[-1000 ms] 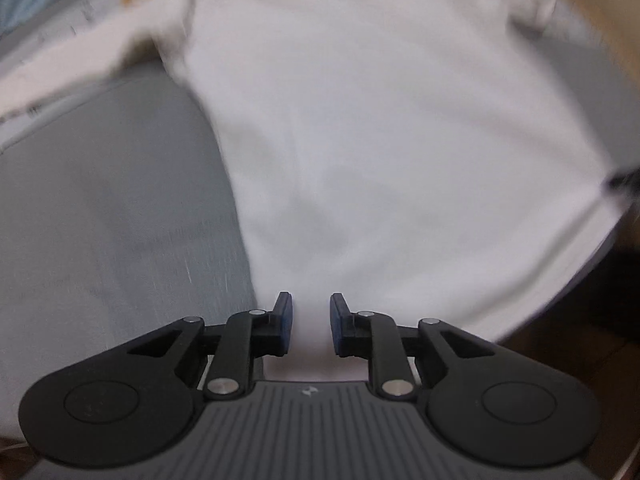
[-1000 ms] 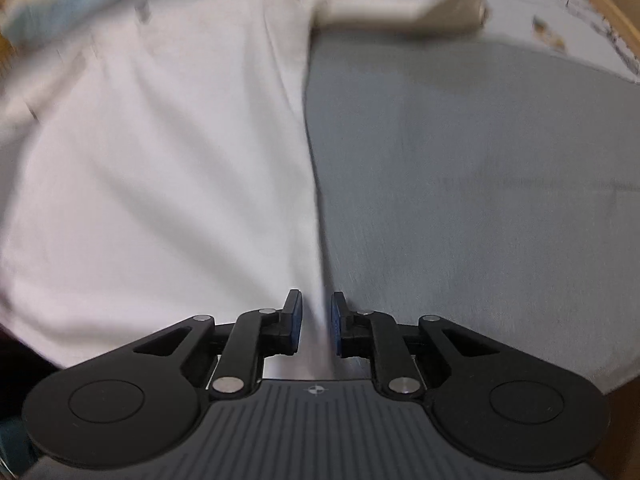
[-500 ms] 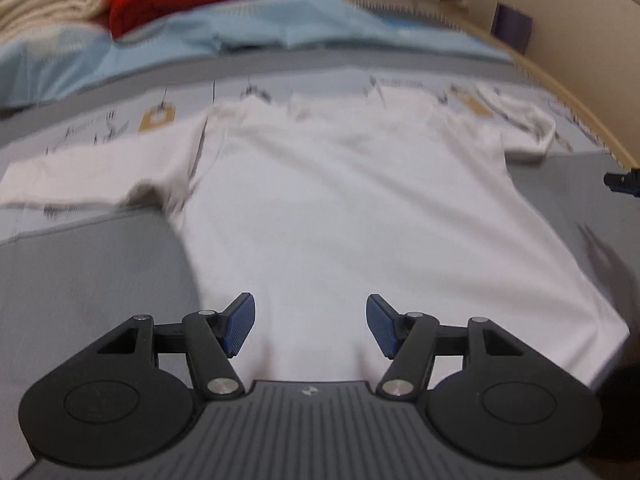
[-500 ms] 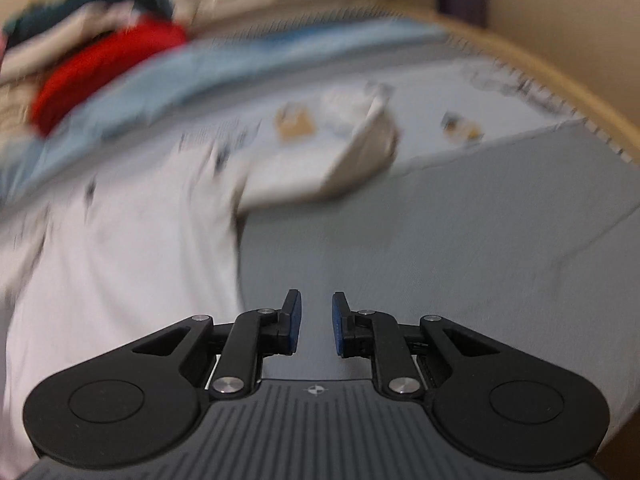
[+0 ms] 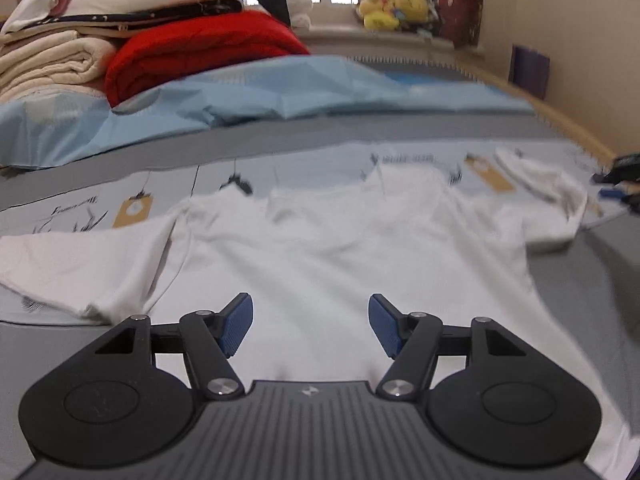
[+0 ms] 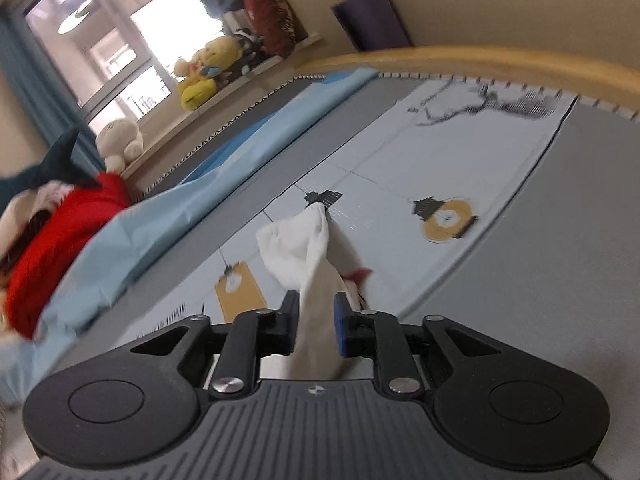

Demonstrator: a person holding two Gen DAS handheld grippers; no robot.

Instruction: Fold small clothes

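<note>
Clearly, no brand or readable label shows anywhere: the only marks are a small pale emblem on each gripper's ribbed grey body and a line of scribbled script on the printed bedsheet [image 5: 80, 208] that is too blurred to read, among drawn lanterns and hanging tags. A white T-shirt [image 5: 340, 256] lies spread flat on the bed, its long axis running away from the left wrist camera, the neckline at the far end and the hem nearest the lens, with one short sleeve stretched out to the left and the other bunched up at the right. The left gripper [image 5: 311, 322] hovers over the shirt's lower part with its blue pads spread wide apart and nothing between them. The right gripper [image 6: 316, 322] is tilted, so the room leans in its view, and its jaws are opening with a fold of white cloth, the bunched sleeve [image 6: 304, 248], standing between them; the fabric rises in a crumpled peak beyond the fingertips, and whether the pads press on it cannot be told for certain. Behind the shirt lie a light blue sheet [image 5: 280, 92], a folded red blanket [image 5: 192, 52], and cream bedding stacked at the left.
</note>
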